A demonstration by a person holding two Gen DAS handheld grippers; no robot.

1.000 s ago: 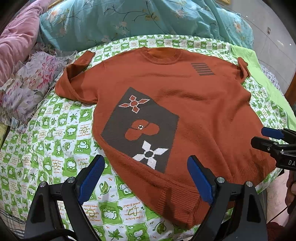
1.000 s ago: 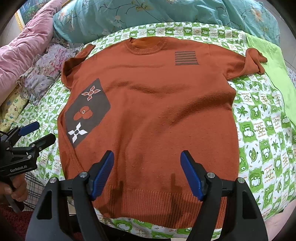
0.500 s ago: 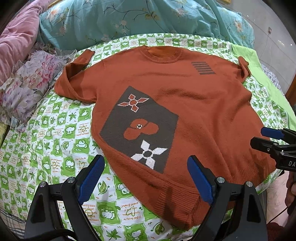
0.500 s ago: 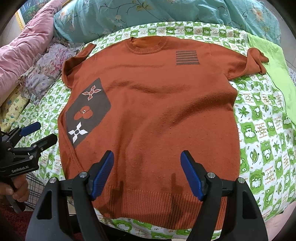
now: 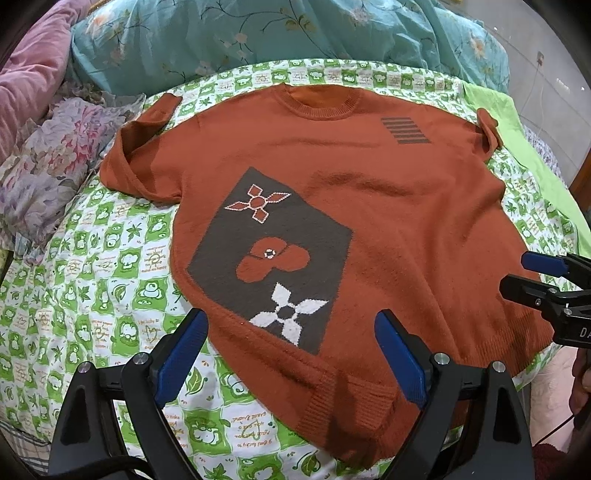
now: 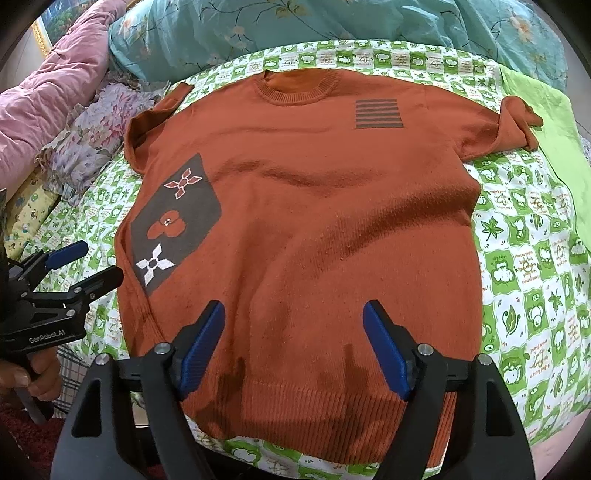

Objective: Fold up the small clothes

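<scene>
A rust-orange knit sweater (image 5: 388,206) lies face up and spread flat on the bed, collar far, ribbed hem near. It carries a dark patch with flower shapes (image 5: 273,258) and a striped block (image 6: 377,114). My left gripper (image 5: 290,321) hovers open over the hem's left corner, with nothing between its blue pads. My right gripper (image 6: 293,310) hovers over the middle of the hem (image 6: 332,413), its jaws opening, with nothing between them. Each view also shows the other gripper at its side: the right gripper (image 5: 517,274) and the left gripper (image 6: 98,262).
The sweater (image 6: 314,221) rests on a green-and-white checked sheet (image 5: 92,266). A teal floral quilt (image 5: 295,33) and a pink quilt (image 6: 48,99) lie behind, with a crumpled floral cloth (image 5: 48,166) on the left. A lime-green cloth (image 6: 546,122) lies at the right. A hand (image 6: 22,376) holds the left gripper's handle.
The left wrist view has tilted slightly, so the sweater sits a little further left in it. The right gripper's jaws stand a little wider. The sweater has not moved.
</scene>
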